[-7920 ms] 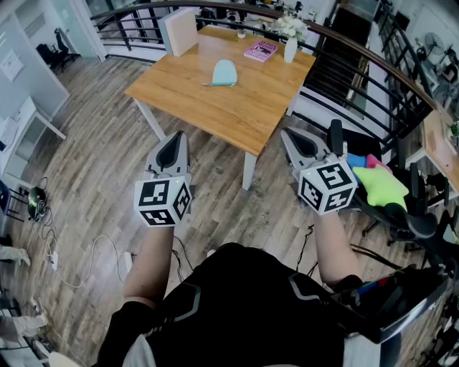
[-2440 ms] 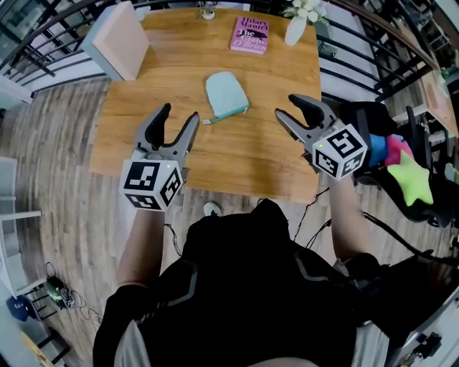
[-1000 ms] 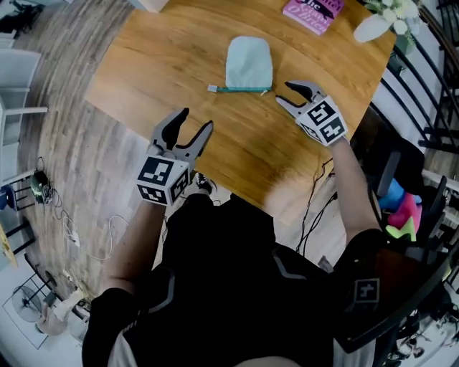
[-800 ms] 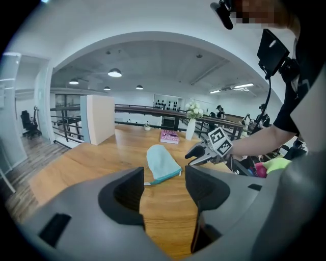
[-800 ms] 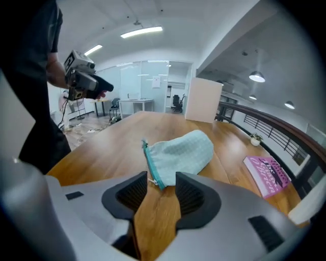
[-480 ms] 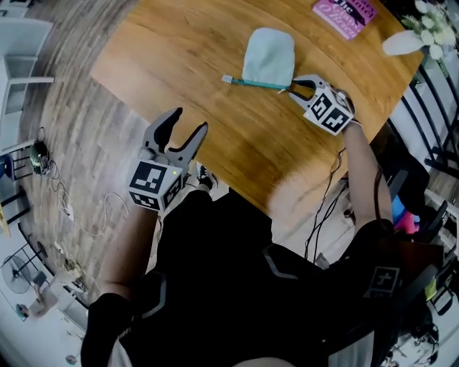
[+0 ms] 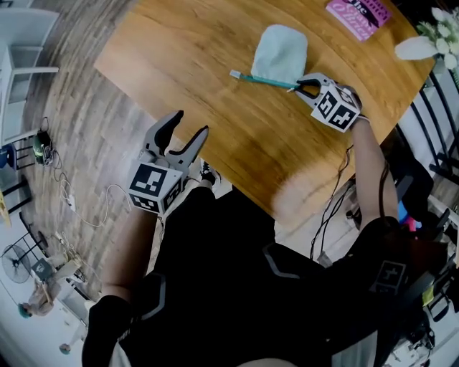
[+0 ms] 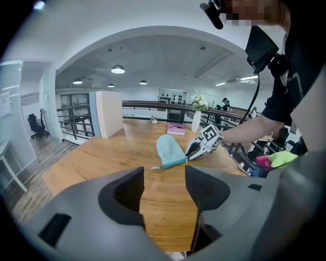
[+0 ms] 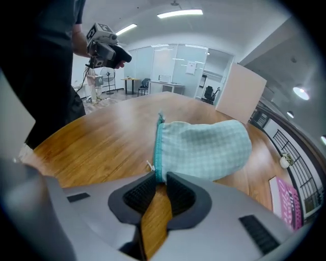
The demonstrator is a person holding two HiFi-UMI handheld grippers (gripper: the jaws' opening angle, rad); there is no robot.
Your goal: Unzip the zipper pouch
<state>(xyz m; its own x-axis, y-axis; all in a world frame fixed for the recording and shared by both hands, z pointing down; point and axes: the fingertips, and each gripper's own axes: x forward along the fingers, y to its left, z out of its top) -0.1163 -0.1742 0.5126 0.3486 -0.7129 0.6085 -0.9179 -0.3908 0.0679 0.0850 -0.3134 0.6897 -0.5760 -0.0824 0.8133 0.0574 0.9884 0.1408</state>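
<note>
A pale mint checked zipper pouch [image 7: 281, 54] lies flat on the wooden table [image 7: 186, 50], its teal zipper [image 7: 262, 79] along the near edge. My right gripper [image 7: 295, 84] is down at the zipper's right end. In the right gripper view its jaws have just been closing, and the tips [image 9: 160, 177] pinch the teal end of the pouch [image 9: 204, 148]; a small white tab [image 9: 148, 164] sticks out beside them. My left gripper [image 7: 189, 122] hangs open and empty off the table's near edge, well short of the pouch [image 8: 168, 149].
A pink book [image 7: 358, 11] and a white vase of flowers [image 7: 419, 44] stand at the table's far right. A beige box [image 8: 108, 113] stands upright at a far corner. Wood floor with cables [image 7: 86, 215] lies below the left gripper; a railing [image 8: 76, 114] runs behind the table.
The right gripper dropped and moved in from beside the pouch onto the zipper's right end, and its jaws narrowed onto it. The left gripper shifted only slightly, still open.
</note>
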